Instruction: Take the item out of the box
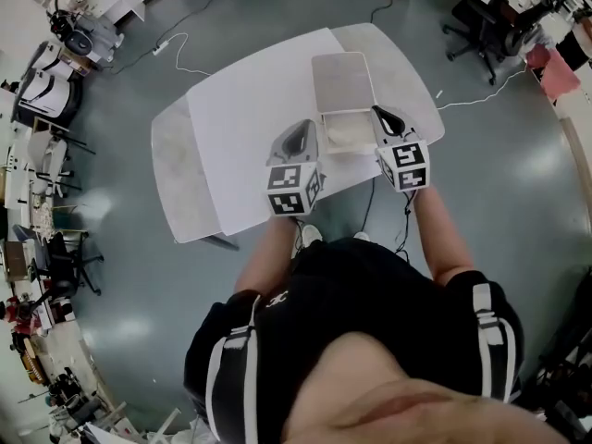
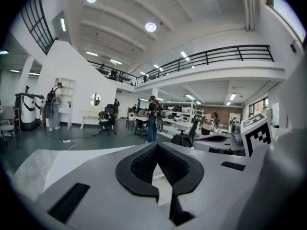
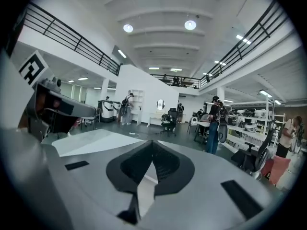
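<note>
grey-green workshop floor spreads all around, with desks, office chairs and cables at the edges, and a railed gallery overhead under round ceiling lamps. in the middle stands a pale table with a white sheet over most of it.

the box sits on the sheet between the two claws, just off the inner side of each. its lid is thrown open and lies flat beyond the jaw tips. tray and lid together make one long shape that runs straight away from the person, roughly the way both claws point. the tray on its own is broader from claw to claw. its inside looks pale; from the head view i cannot make out the item in it, and any print on the box is too small to read.

the left claw has its black pads brought together at the tips with nothing between them, and it hangs just beside the tray's left edge. the right claw is likewise closed and empty, its tips meeting, close to the tray's right edge; whether it touches the box i cannot tell.

the only markings to be read are the black-and-white square patterns on each claw's cube, with no words in them.
</note>
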Motion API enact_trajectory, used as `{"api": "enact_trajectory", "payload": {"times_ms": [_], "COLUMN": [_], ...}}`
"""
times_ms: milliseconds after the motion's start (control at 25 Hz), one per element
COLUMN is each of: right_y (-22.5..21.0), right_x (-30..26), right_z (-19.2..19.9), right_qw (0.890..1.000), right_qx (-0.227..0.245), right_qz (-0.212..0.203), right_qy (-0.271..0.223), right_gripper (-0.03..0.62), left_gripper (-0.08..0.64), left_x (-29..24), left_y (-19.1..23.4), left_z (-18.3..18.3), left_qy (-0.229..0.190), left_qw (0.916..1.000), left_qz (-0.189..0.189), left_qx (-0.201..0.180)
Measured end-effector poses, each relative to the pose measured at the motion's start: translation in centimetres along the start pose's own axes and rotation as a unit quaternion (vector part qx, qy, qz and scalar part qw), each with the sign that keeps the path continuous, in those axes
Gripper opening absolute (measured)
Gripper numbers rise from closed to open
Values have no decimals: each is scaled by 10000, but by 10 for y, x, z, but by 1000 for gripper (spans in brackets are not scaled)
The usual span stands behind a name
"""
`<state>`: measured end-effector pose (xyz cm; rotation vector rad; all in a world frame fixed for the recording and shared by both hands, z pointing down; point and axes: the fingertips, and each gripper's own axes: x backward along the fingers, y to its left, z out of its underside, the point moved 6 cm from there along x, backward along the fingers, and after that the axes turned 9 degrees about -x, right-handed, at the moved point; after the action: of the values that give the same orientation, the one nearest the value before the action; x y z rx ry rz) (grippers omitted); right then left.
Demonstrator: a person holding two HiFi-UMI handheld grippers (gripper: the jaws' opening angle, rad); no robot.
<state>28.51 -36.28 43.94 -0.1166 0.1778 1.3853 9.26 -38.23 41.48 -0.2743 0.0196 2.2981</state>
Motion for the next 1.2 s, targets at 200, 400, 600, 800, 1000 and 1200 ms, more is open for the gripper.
{"api": "enact_trajectory", "payload": {"times_ms": [200, 400, 600, 800, 1000, 1200], "right_y": [-2, 8, 24, 33, 39, 39], "right_x": [-21, -46, -72, -93, -111, -130], "right_z": [25, 36, 51, 72, 92, 119], "right_qw": [9980, 9927, 9838, 9724, 9595, 9429], "right_qx": [148, 23, 66, 222, 287, 236], "right_qz": [-290, -624, -889, -1114, -1254, -1413], "right_qy": [538, 1027, 1555, 2040, 2508, 3006], "right_gripper": [14, 20, 97, 103, 105, 109], "left_gripper": [14, 14, 14, 14, 14, 14], "left_x": [-5, 3, 16, 23, 38, 49], "left_y": [6, 27, 53, 68, 84, 96], "left_z": [9, 8, 14, 23, 25, 30], "left_qy": [43, 106, 146, 183, 171, 219], "left_qw": [9997, 9991, 9978, 9961, 9943, 9920], "left_qz": [-181, -357, -565, -742, -925, -1117], "left_qx": [131, 182, 313, 431, 496, 545]}}
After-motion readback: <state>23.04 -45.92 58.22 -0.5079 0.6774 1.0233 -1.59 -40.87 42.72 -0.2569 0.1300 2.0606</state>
